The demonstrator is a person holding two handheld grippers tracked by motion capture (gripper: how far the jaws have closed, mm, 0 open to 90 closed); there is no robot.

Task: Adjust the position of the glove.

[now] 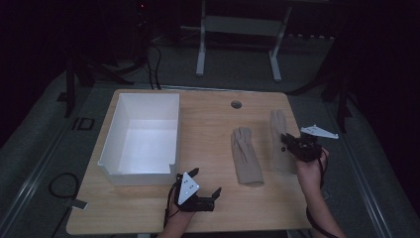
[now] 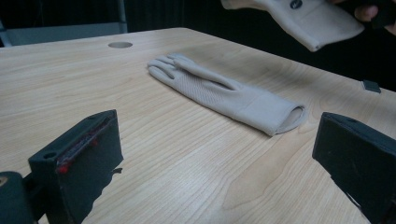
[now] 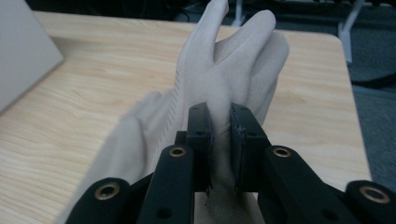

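High view: a wooden worktop (image 1: 208,124) carries an empty white box (image 1: 141,136), likely waiting to receive two beige gloves. One glove (image 1: 246,156) lies flat mid-table; the other glove (image 3: 224,88) is pinched between the closed jaws of the right hand-held gripper (image 1: 289,142), lifted near the right edge. The left hand-held gripper (image 1: 205,184) rests near the front edge beside the box, jaws wide.

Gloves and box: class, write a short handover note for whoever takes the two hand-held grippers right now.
Right hand-held gripper: shut on the right glove, lifting it off the table.
Left hand-held gripper: open, holding nothing, near the table's front edge.
Left glove: flat on the table, untouched.
Box: white, nothing in it.
Done: one glove gripped. Left, probably: both gloves into the box.
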